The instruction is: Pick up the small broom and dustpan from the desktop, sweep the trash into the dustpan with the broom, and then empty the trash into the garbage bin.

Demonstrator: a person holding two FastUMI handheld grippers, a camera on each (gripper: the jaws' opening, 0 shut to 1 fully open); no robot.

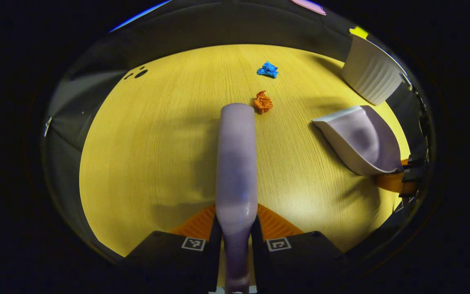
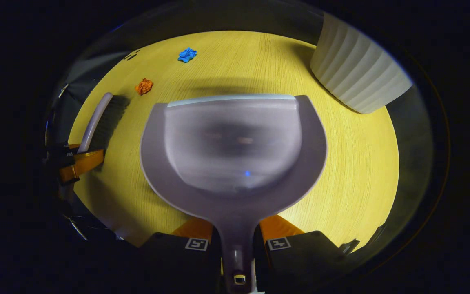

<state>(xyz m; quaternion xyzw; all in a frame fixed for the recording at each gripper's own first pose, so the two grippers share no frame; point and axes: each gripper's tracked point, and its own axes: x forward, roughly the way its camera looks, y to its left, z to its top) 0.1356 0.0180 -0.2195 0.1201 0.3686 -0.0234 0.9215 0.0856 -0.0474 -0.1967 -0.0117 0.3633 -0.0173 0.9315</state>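
You are pinching the broom (image 1: 236, 163) in your left gripper (image 1: 236, 228), both fingers pressing on its handle, so the broom is running straight out ahead of the claw over the yellow desktop (image 1: 145, 155). Just past its far end the orange paper ball (image 1: 262, 102) is lying a little to the right, and the blue paper ball (image 1: 268, 70) is sitting farther on, well apart from the broom. In the right gripper view the broom's dark bristles (image 2: 110, 116) are pointing down toward the wood.

Your right gripper (image 2: 237, 241) is clamping the dustpan (image 2: 235, 147) by its handle, both fingers squeezing it, with the pan's front lip (image 2: 231, 98) facing away from you. Whether that lip is touching the desktop cannot be told. From the left gripper view the dustpan (image 1: 361, 139) is sitting off to the right, tilted, well apart from both paper balls.

The white ribbed garbage bin (image 2: 357, 69) is standing at the desktop's far right edge, near the pan. Open wood is lying between pan and trash, and the left half of the desktop is giving you room.
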